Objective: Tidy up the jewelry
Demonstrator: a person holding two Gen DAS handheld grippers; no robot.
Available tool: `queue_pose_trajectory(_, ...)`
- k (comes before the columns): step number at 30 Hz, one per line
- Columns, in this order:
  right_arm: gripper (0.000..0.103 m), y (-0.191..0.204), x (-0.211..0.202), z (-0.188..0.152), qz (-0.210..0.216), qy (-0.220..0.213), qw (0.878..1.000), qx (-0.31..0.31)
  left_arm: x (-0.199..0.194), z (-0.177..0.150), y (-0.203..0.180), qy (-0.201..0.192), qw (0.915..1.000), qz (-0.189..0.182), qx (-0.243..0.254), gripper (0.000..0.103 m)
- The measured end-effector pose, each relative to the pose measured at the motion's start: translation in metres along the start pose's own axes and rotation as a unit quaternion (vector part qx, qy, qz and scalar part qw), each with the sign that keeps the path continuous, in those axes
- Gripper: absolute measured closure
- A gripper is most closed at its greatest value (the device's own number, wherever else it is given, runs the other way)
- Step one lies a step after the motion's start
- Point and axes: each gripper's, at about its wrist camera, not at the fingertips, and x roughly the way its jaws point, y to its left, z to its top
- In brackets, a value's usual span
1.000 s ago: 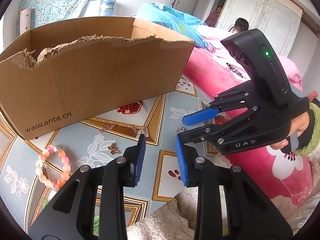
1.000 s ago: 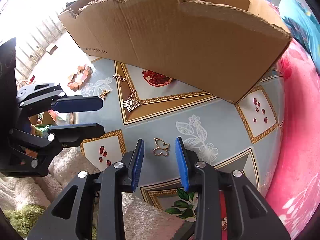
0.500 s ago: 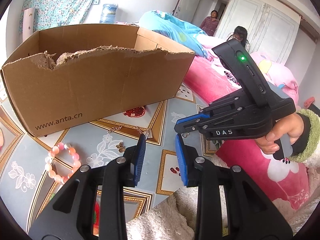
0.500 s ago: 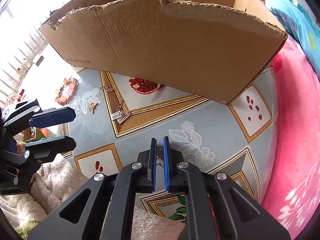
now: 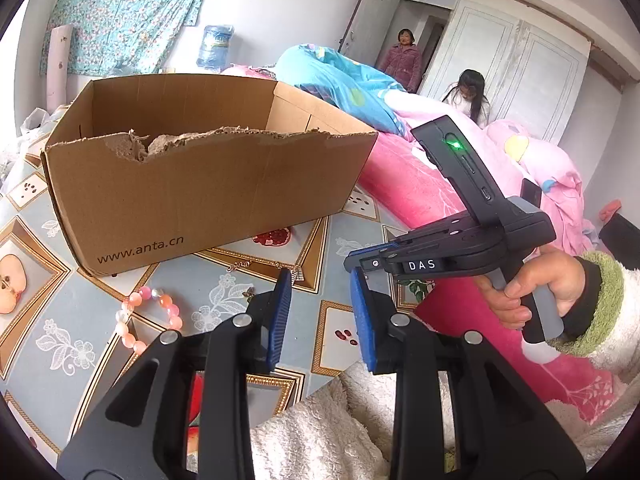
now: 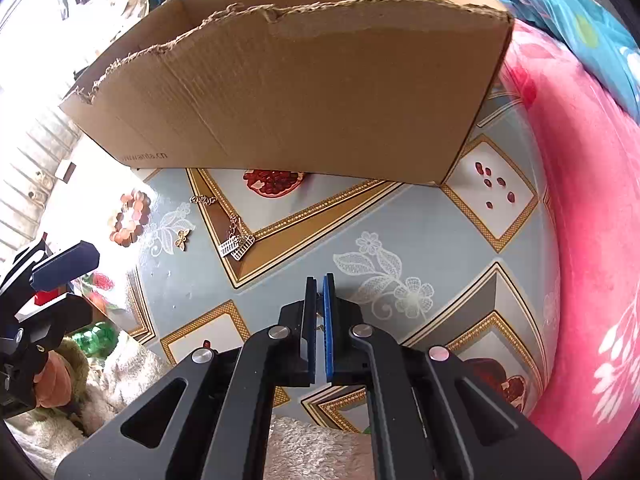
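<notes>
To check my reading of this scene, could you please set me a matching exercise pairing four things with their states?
Things:
1. bead bracelet
2. cardboard box
3. left gripper
4. right gripper

States:
A. shut on a tiny gold charm
B. top edge torn
C. pink and orange, lying on the tablecloth
D. jaws apart, nothing between

Pairs: 1-C, 2-B, 3-D, 4-A.
The right gripper's jaws have just closed.

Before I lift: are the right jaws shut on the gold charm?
Shut. The right gripper has just closed, and a bit of the gold charm shows between its pads.
</notes>
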Motion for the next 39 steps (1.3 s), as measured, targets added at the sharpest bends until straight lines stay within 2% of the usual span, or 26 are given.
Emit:
queue_pose_trajectory(11, 0.1, -0.024, -0.023, -0.013, 0.038, -0.043, 0.997, 0.058, 0.015, -0.004, 0.002, 0.022, 0.9998, 0.005, 0.0, 0.074)
queue_pose_trajectory(14, 0.1, -0.021, -0.028, -0.015, 0.05, -0.048, 0.997, 0.041, 0.02, -0.004, 0.0, 0.027, 0.9996, 0.01, 0.004, 0.074)
queue_pose_trajectory(15, 0.098, -0.011, -0.025, -0.015, 0.05, -0.05, 0.997, 0.022, 0.022, -0.004, -0.001, 0.029, 0.9995, 0.011, 0.006, 0.074)
queue_pose_trajectory(16, 0.091, -0.006, -0.027, -0.017, 0.053, -0.048, 0.997, 0.0, 0.023, -0.004, -0.001, 0.031, 0.9994, 0.012, 0.008, 0.074)
queue_pose_trajectory(17, 0.083, -0.002, -0.028, -0.018, 0.053, -0.042, 0.998, -0.021, 0.024, -0.004, -0.002, 0.035, 0.9993, 0.014, 0.009, 0.074)
queue_pose_trajectory(18, 0.07, 0.002, -0.027, -0.018, 0.044, -0.038, 0.998, -0.038, 0.026, -0.005, -0.002, 0.038, 0.9991, 0.016, 0.01, 0.074)
queue_pose_trajectory(19, 0.07, 0.005, -0.025, -0.018, 0.033, -0.035, 0.997, -0.056, 0.027, -0.005, -0.002, 0.041, 0.999, 0.017, 0.009, 0.074)
queue_pose_trajectory(22, 0.07, 0.008, -0.015, -0.017, 0.011, -0.014, 0.996, -0.082, 0.031, -0.006, -0.001, 0.044, 0.9988, 0.021, 0.006, 0.074)
queue_pose_trajectory(25, 0.07, 0.007, -0.004, -0.015, 0.015, 0.005, 0.997, -0.071, 0.033, -0.006, 0.0, 0.041, 0.9989, 0.023, -0.001, 0.074)
queue_pose_trajectory(27, 0.071, 0.009, -0.003, -0.015, 0.005, 0.001, 0.998, -0.07, 0.033, -0.006, 0.002, 0.04, 0.9989, 0.023, -0.007, 0.074)
queue_pose_trajectory(30, 0.075, 0.018, 0.0, -0.016, -0.028, -0.001, 0.997, -0.072, 0.032, -0.007, 0.007, 0.039, 0.9989, 0.025, -0.013, 0.074)
queue_pose_trajectory(31, 0.08, 0.021, 0.0, -0.016, -0.035, -0.001, 0.997, -0.076, 0.031, -0.007, 0.008, 0.039, 0.9988, 0.025, -0.014, 0.074)
queue_pose_trajectory(39, 0.087, 0.028, 0.004, -0.006, -0.037, 0.025, 0.997, -0.06, 0.024, -0.007, 0.014, 0.023, 0.9992, 0.019, -0.027, 0.074)
